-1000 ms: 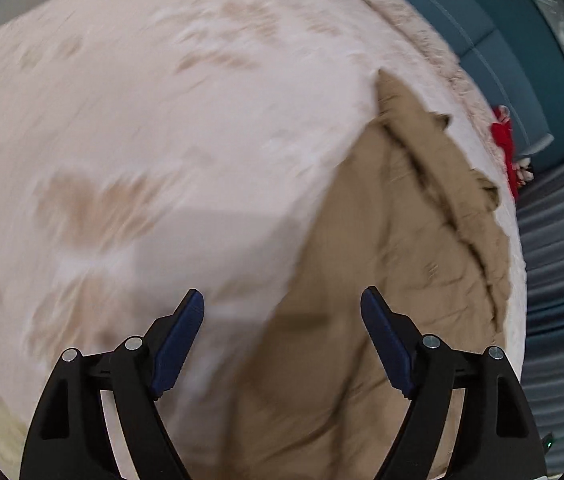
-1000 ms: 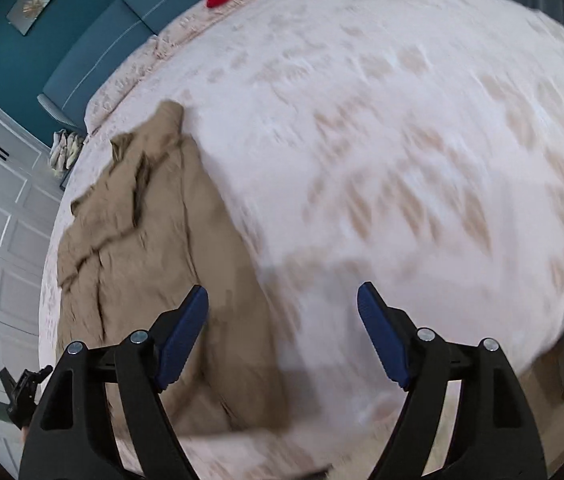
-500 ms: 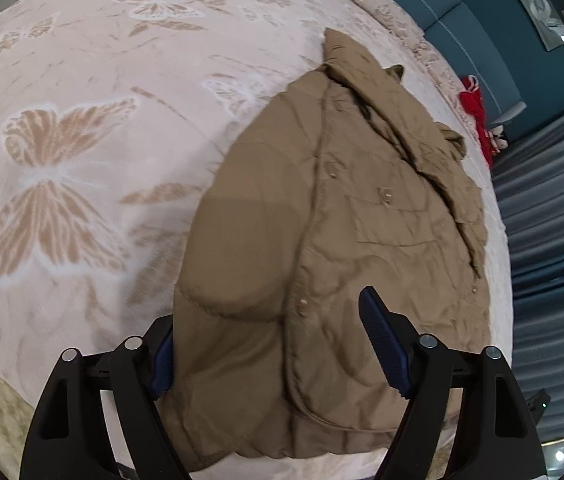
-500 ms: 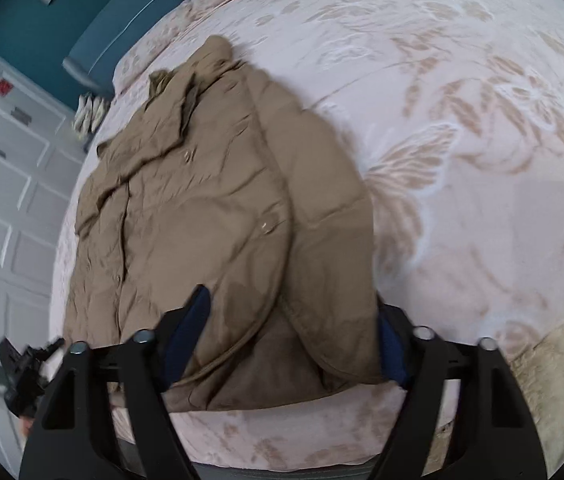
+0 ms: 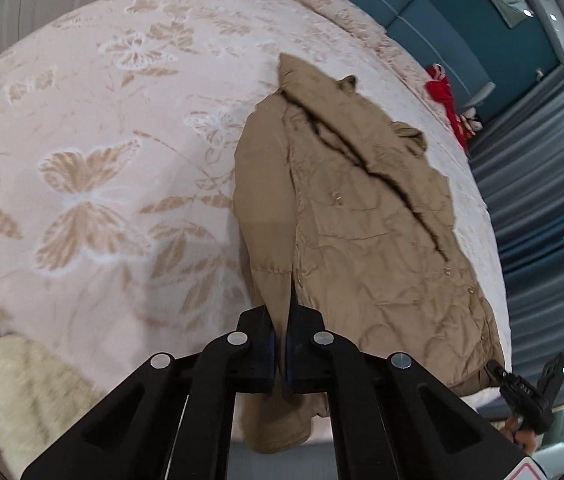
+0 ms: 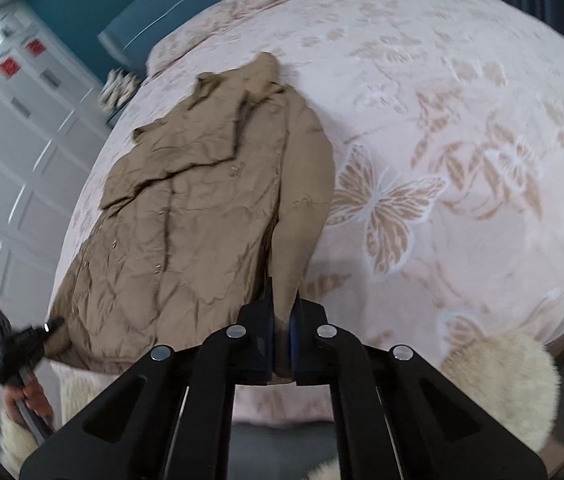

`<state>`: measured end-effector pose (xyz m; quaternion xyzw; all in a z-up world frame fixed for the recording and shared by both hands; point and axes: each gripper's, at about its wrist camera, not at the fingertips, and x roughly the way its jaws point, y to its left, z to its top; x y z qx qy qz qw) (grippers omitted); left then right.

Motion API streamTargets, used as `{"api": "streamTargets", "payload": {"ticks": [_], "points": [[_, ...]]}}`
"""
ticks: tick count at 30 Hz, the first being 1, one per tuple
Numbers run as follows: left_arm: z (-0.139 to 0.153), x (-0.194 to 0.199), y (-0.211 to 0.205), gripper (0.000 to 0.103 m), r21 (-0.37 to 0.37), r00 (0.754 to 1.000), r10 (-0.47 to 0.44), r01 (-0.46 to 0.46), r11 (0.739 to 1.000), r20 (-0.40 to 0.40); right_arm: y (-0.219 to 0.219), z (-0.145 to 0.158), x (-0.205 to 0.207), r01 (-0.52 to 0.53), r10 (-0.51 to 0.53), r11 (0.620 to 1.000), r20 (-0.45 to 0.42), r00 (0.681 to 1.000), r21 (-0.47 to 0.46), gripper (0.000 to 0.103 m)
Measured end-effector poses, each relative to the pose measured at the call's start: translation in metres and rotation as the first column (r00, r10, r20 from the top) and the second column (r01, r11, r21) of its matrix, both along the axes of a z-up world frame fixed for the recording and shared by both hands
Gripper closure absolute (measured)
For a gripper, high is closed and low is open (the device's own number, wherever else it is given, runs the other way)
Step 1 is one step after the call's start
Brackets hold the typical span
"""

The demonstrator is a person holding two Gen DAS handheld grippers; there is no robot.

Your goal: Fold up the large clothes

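Tan coat [image 5: 366, 216] crumpled, quilted, hem pinched.

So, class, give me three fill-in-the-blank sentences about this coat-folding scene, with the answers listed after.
1. The tan coat lies on a bedspread patterned with ____.
2. Each claw, left and right, is ____ on the coat's fabric.
3. The garment near the headboard is coloured ____.

Answers: butterflies; shut; red

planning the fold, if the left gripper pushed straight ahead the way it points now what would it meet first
The left gripper is shut on the near edge of the tan jacket, so going straight on it would likely press into the jacket itself, with the butterfly-print bedspread beneath. Depth past the pinched fold is hard to judge.
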<state>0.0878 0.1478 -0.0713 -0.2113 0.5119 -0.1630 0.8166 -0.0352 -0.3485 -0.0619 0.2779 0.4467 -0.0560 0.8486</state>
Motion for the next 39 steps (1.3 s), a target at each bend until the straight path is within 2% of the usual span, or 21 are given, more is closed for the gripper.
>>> {"api": "streamTargets", "payload": {"ticks": [5,7,10,11,13,16,18,20,22,25,27,28,32,35,39], "points": [[0.042,-0.053,0.023,0.102,0.03,0.996,-0.092,0.092,0.995,0.013,0.02,0.04,-0.05,-0.187,0.184,0.981,-0.042,0.982,-0.057,0.099],[0.059,-0.079,0.036,0.103,0.039,0.993,-0.118,0.117,0.992,0.001,0.027,0.051,-0.07,-0.228,0.227,0.973,-0.038,0.973,-0.034,0.099],[0.083,-0.108,0.057,0.103,-0.002,0.996,-0.094,0.094,0.996,-0.002,0.032,0.071,-0.103,-0.24,0.24,0.971,-0.023,0.97,0.02,0.099],[0.093,-0.112,0.061,0.103,-0.008,0.996,-0.087,0.087,0.996,0.017,0.032,0.079,-0.111,-0.228,0.229,0.973,-0.015,0.973,0.028,0.099],[0.123,-0.111,0.065,0.103,-0.018,0.99,-0.07,0.072,0.997,0.119,0.031,0.095,-0.12,-0.202,0.201,0.979,0.018,0.979,0.013,0.099],[0.151,-0.088,0.053,0.103,-0.014,0.97,-0.095,0.1,0.995,0.225,0.015,0.112,-0.105,-0.142,0.135,0.989,0.116,0.984,0.049,0.099],[0.143,-0.073,0.044,0.103,0.014,0.974,-0.106,0.105,0.994,0.199,0.013,0.114,-0.085,-0.134,0.131,0.991,0.14,0.981,0.014,0.099],[0.122,-0.066,0.04,0.103,0.026,0.991,-0.101,0.099,0.995,0.089,0.018,0.11,-0.076,-0.154,0.155,0.988,0.122,0.98,-0.015,0.099],[0.1,-0.071,0.04,0.103,0.042,0.995,-0.103,0.104,0.994,-0.017,0.021,0.106,-0.076,-0.171,0.172,0.985,0.1,0.98,-0.017,0.099],[0.057,-0.087,0.047,0.095,0.079,0.98,-0.066,0.082,0.993,-0.188,0.02,0.1,-0.082,-0.174,0.176,0.984,0.085,0.981,-0.027,0.099],[0.038,-0.095,0.052,0.077,0.097,0.965,-0.032,0.059,0.994,-0.26,0.014,0.096,-0.089,-0.148,0.148,0.989,0.09,0.985,0.002,0.099],[0.032,-0.097,0.054,0.074,0.099,0.961,-0.026,0.055,0.994,-0.274,0.011,0.095,-0.091,-0.14,0.138,0.99,0.095,0.986,0.012,0.099],[0.007,-0.1,0.052,0.071,0.095,0.944,-0.03,0.064,0.993,-0.329,0.009,0.092,-0.094,-0.126,0.123,0.992,0.109,0.986,0.02,0.099],[-0.011,-0.103,0.051,0.065,0.05,0.925,-0.058,0.083,0.995,-0.375,0.009,0.094,-0.096,-0.12,0.117,0.993,0.117,0.986,0.018,0.099],[-0.031,-0.109,0.049,0.06,0.005,0.909,-0.052,0.06,0.998,-0.413,0.009,0.093,-0.1,-0.112,0.109,0.994,0.117,0.987,0.015,0.099]]}}
